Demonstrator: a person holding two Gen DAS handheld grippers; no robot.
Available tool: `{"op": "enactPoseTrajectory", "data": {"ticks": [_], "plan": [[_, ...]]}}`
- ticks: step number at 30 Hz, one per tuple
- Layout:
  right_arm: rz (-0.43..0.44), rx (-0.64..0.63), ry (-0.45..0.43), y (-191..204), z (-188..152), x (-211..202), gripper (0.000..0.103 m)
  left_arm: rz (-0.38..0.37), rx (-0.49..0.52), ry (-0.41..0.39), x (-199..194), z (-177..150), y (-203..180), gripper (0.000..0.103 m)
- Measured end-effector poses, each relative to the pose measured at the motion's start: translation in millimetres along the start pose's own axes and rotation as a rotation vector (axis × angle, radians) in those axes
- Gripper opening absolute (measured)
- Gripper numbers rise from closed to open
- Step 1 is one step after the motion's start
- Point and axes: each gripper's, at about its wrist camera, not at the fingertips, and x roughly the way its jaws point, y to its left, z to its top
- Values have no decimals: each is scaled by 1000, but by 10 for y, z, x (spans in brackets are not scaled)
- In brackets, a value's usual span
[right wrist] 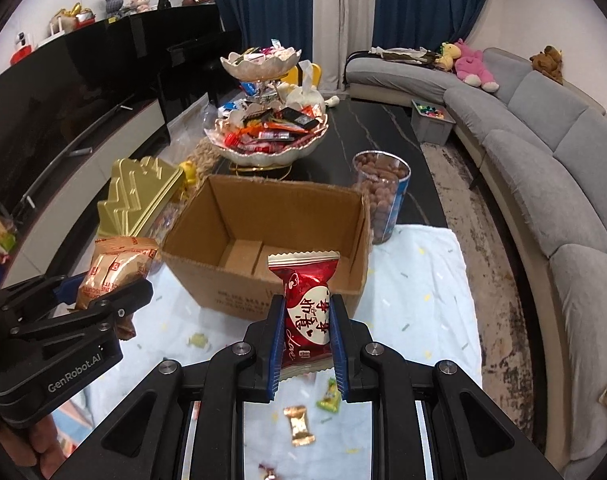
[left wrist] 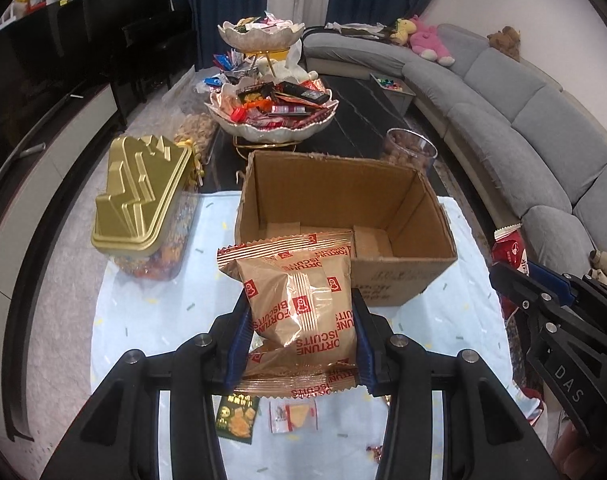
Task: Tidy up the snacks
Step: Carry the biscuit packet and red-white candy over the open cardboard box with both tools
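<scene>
Our left gripper [left wrist: 301, 334] clamps Fortune Biscuits packets [left wrist: 299, 304], apparently several, long axis pointing away toward the open cardboard box [left wrist: 383, 280]. Our right gripper [right wrist: 306, 342] clamps an upright red snack packet [right wrist: 307, 304] just near that box.

Home living room: grey sofa [right wrist: 543, 128], curtains [right wrist: 271, 0], plush toys [right wrist: 473, 64].

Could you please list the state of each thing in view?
Left gripper: shut on biscuit packets.
Right gripper: shut on red snack packet.
Cardboard box: open, nearly empty.
Gold-lidded container: closed.
Clear jar: filled, lid unclear.
Tiered bowl: heaped with snacks.
</scene>
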Motion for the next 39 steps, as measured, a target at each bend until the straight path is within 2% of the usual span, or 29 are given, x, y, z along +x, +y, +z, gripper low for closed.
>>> {"op": "enactPoseTrajectory", "data": {"ticks": [6, 10, 22, 39], "plan": [[-13, 3, -13, -19, 178, 73, 22, 0, 8, -3, 63, 200, 8, 44], [-7, 12, -13, -38, 299, 132, 22, -32, 8, 15, 142, 328, 13, 44], [0, 18, -1, -79, 617, 427, 22, -18, 37, 18, 378, 620, 12, 44], [-15, 17, 70, -140, 747, 1021, 22, 9, 47, 56, 846, 825, 81, 44]]}}
